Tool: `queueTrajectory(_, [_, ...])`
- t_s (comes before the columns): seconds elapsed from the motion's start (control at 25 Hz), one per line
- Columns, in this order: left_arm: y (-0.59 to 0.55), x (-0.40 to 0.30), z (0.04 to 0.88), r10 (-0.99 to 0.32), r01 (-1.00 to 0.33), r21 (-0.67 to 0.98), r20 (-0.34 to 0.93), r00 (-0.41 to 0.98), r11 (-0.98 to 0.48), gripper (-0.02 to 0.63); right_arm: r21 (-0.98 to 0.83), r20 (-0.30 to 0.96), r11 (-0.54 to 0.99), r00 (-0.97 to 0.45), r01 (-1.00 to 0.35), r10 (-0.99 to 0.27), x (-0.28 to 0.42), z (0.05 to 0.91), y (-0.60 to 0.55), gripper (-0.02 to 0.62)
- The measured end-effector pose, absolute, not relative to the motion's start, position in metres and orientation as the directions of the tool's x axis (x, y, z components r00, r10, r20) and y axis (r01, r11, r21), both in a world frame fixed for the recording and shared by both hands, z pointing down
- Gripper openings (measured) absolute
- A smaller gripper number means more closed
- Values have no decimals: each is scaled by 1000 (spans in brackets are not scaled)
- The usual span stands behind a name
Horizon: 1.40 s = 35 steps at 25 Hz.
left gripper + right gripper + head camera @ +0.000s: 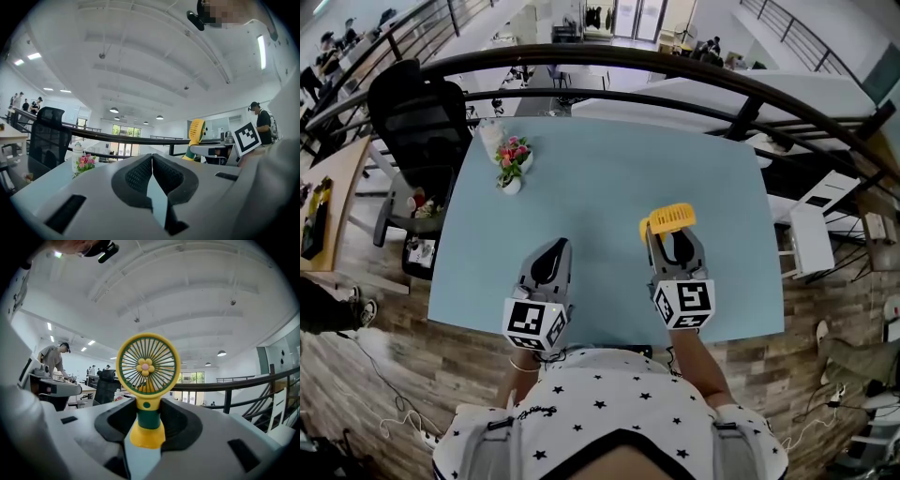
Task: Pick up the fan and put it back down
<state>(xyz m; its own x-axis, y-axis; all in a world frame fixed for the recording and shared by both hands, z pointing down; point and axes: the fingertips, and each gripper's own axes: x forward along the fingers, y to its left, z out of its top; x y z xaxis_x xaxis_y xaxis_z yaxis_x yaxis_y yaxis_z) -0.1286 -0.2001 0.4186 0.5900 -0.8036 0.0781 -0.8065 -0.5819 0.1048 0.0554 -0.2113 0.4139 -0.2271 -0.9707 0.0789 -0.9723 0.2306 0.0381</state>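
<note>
A small yellow fan [670, 217] with a green stem and a flower at its hub stands upright between the jaws of my right gripper [673, 236]. In the right gripper view the pads [174, 420] press on the green stem of the fan [147, 364], and its yellow base sits just below them, a little above the light blue table [609, 169]. My left gripper [551, 253] hovers level over the table's near edge to the left. It is shut with nothing in it, its pads [140, 176] touching. The left gripper view shows the fan [196, 131] off to the right.
A small pot of pink flowers [512, 161] and a white bottle [490, 134] stand at the table's far left. A black office chair [417, 122] is beside the left edge. A dark railing [675, 66] curves behind the table, and people sit at desks beyond it.
</note>
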Motion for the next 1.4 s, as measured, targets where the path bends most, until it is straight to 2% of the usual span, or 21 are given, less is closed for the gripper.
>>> queueTrajectory(1.4, [-205, -134, 422, -809, -815, 92, 104, 579, -572, 29, 27, 91, 231, -227, -973, -970, 56, 422, -219, 155])
